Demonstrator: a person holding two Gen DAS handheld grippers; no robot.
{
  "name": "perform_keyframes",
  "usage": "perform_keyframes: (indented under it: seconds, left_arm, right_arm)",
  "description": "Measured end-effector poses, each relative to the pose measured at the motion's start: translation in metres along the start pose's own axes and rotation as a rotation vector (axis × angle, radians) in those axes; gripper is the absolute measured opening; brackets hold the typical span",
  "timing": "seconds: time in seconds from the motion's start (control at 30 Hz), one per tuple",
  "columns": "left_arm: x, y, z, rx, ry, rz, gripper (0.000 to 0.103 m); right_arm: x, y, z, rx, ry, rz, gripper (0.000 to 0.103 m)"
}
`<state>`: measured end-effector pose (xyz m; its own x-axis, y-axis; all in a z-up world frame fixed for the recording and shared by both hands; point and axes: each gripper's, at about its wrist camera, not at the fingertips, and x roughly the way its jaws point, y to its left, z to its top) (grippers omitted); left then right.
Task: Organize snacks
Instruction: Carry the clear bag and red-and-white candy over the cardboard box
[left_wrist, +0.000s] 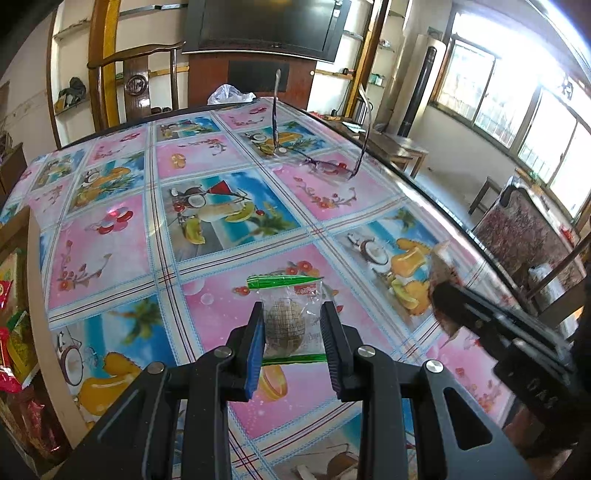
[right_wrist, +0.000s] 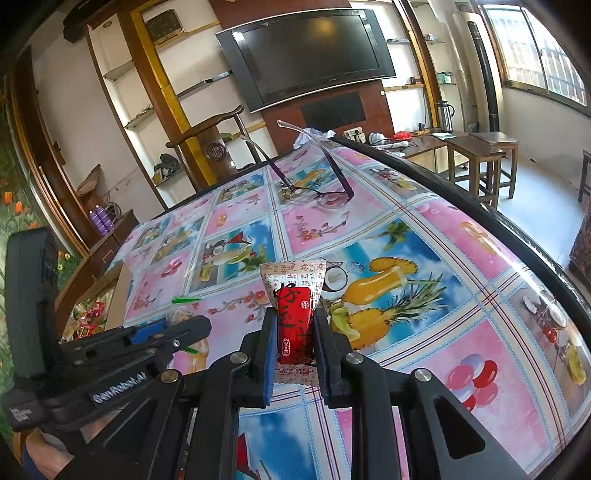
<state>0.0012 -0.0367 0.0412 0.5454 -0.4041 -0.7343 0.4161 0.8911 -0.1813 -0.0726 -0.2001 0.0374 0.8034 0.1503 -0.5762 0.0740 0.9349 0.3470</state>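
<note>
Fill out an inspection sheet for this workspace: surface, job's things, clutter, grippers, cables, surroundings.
Surface: table under a glossy fruit-and-flower cloth.
Job's things: clear-wrapped round snack with green ends; red-and-white wrapped candy; box of snacks at the table's left edge.
Clutter: eyeglasses lying lens-down, arms up; white plastic bag at the far edge.
Grippers: left gripper shut on the round snack; right gripper shut on the candy.
Cables: nothing seen on the table.
Surroundings: wall television, wooden chair, shelves, stools, windows.
</note>
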Motion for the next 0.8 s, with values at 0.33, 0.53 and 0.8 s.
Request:
perform_keyframes:
  seconds: [0.33,0.53,0.8]
  left_arm:
    - [-0.081,0.052,0.000,-0.125,-0.175,0.009,0.028]
    - [-0.116,0.116,-0.019,-0.237,-0.205,0.076,0.028]
    - [-0.132,0.207,-0.049,-0.439,-0.177,0.216,0.028]
  right_arm:
    - [0.012,0.053,-0.009,-0.070,0.036,0.101,0.020]
    - [0.024,0.119,-0.022,-0.188,0.081,0.210,0.020]
    - [0.048,0.220,-0.036,-0.385,0.157,0.371,0.020]
